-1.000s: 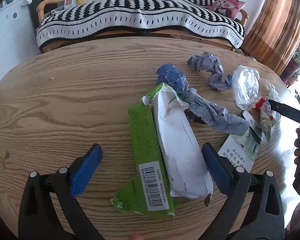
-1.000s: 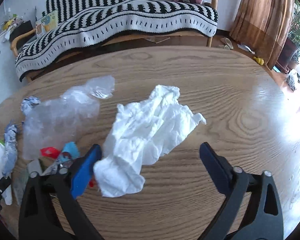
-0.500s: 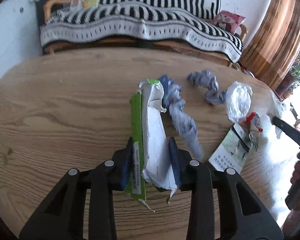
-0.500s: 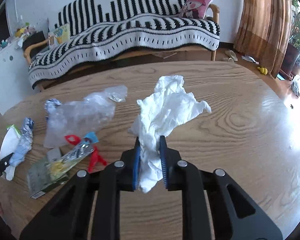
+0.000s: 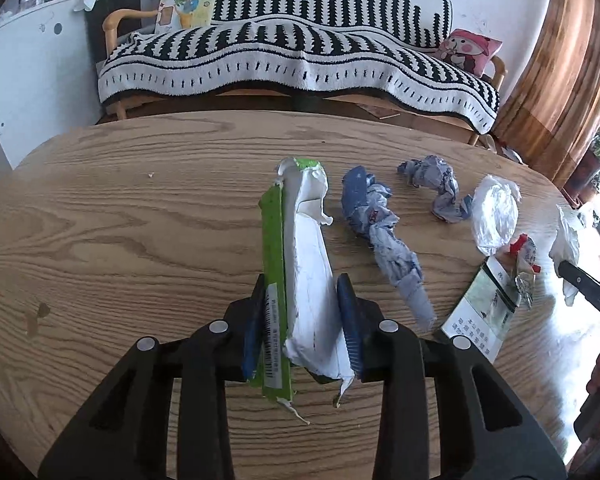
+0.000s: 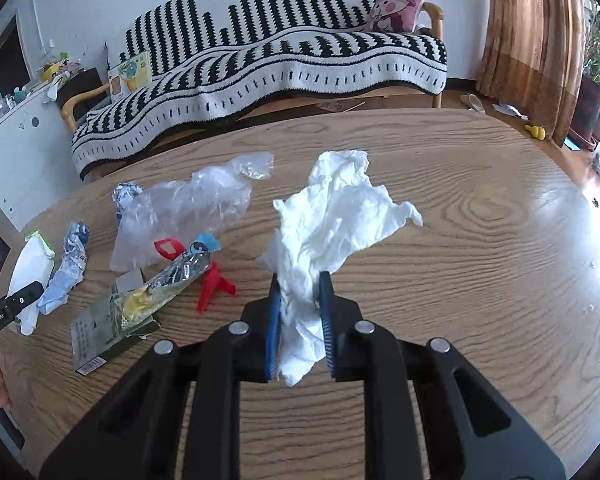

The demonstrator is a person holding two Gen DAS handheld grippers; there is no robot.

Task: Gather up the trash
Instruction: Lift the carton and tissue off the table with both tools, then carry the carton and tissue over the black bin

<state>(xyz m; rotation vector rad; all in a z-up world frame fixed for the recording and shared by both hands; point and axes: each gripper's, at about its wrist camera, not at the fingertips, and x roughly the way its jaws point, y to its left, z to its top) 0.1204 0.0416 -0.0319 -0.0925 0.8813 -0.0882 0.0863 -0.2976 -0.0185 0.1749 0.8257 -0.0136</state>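
Two grippers work over one wooden tabletop, each with its jaws just drawn in onto a piece of trash. Beyond the fingers of both stands a sofa under a black-and-white striped throw, with a pink cushion at one end.

The left gripper has its blue fingers pressed against both sides of a torn green-and-white carton, which runs forward out of the fingers, its ragged open end farthest from them. Just to the right of those fingers lies a twisted blue-and-white wrapper, and further right a second crumpled blue wad, a clear plastic bag and a flat printed box.

The right gripper has its fingers clamped on a crumpled white tissue; the tissue billows ahead of the fingertips. To the left of these fingers lie small red plastic scraps and a shiny foil packet.
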